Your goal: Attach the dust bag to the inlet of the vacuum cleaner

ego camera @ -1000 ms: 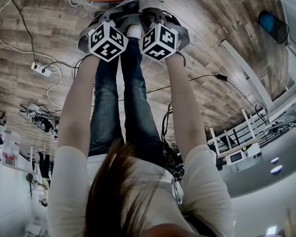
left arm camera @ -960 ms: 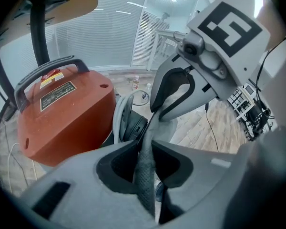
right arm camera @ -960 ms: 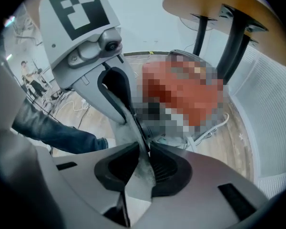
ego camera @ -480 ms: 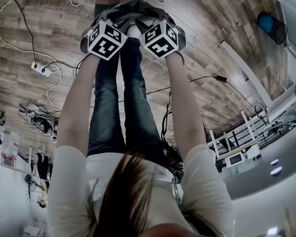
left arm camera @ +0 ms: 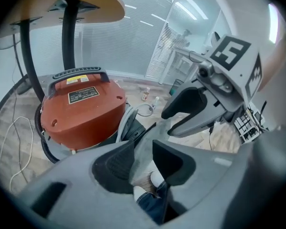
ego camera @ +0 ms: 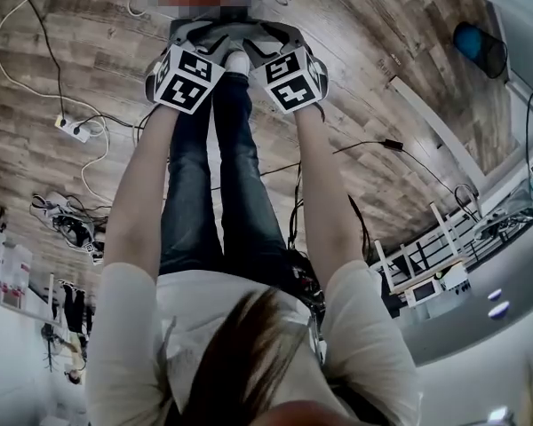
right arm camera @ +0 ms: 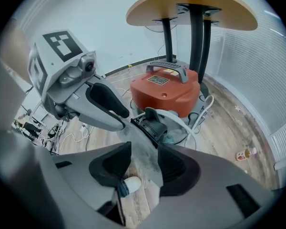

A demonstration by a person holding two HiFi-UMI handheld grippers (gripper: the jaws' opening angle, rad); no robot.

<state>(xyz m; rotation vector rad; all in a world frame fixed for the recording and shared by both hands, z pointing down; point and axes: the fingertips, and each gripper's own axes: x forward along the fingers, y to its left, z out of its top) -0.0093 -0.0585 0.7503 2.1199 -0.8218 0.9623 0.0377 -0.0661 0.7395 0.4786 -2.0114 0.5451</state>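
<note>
The room is bright and evenly lit, with only soft shadows on the wooden floor (ego camera: 409, 105). Strip lights (left arm camera: 188, 6) glare at one o'clock in the left gripper view. Both gripper views bulge fisheye-fashion, with black corners, and whatever sits nearest, at six o'clock, is blurred.

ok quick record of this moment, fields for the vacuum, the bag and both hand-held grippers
vacuum: red drum vacuum cleaner with black handle, on wood floor by round wooden table
bag: grey cloth dust bag, one end at black inlet collar
left hand-held gripper: open, jaws just been opening, bag cloth between them
right hand-held gripper: open, jaws just been opening, bag cloth between them
bag seated on inlet: cannot tell
</note>
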